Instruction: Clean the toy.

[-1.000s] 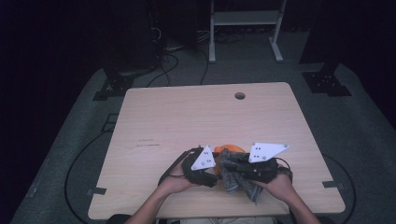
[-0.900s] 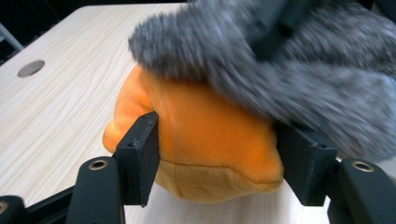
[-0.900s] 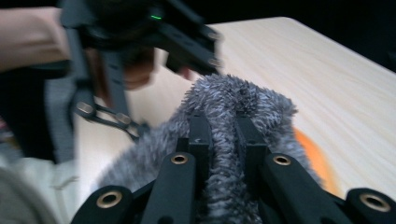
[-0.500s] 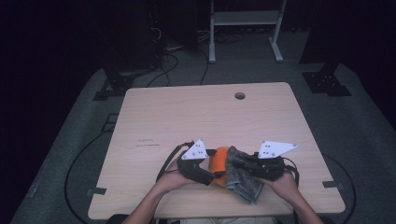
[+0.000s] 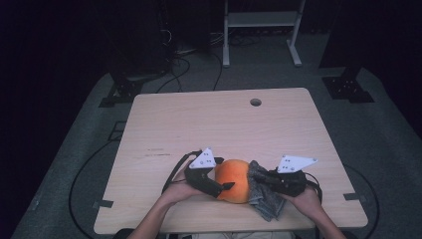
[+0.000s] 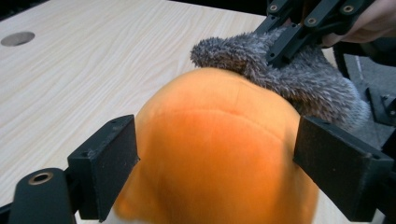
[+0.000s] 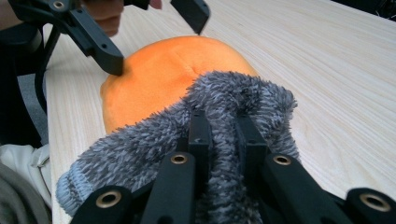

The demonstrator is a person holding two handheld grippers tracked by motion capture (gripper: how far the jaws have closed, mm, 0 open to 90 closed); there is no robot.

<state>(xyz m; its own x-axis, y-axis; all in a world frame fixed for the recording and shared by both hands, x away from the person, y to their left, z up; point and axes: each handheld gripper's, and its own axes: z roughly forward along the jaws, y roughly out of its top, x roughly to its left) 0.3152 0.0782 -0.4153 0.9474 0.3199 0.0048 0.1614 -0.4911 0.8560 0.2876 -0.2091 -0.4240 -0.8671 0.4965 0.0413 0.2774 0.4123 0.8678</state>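
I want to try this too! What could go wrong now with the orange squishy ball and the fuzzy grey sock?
1. The left gripper has just been opening; its jaws flank the round orange plush ball without pressing, so the ball may roll.
2. The right gripper pinches just a fold of the fuzzy grey sock; a tug might slip it free.
3. Both sit near the front edge of the pale wooden table and could fall off.

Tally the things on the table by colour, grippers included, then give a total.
Orange: 1, the orange plush ball
Grey: 1, the fuzzy grey sock
Black: 2, the left gripper with its jaws either side of the ball, the right gripper shut on the sock
Total: 4
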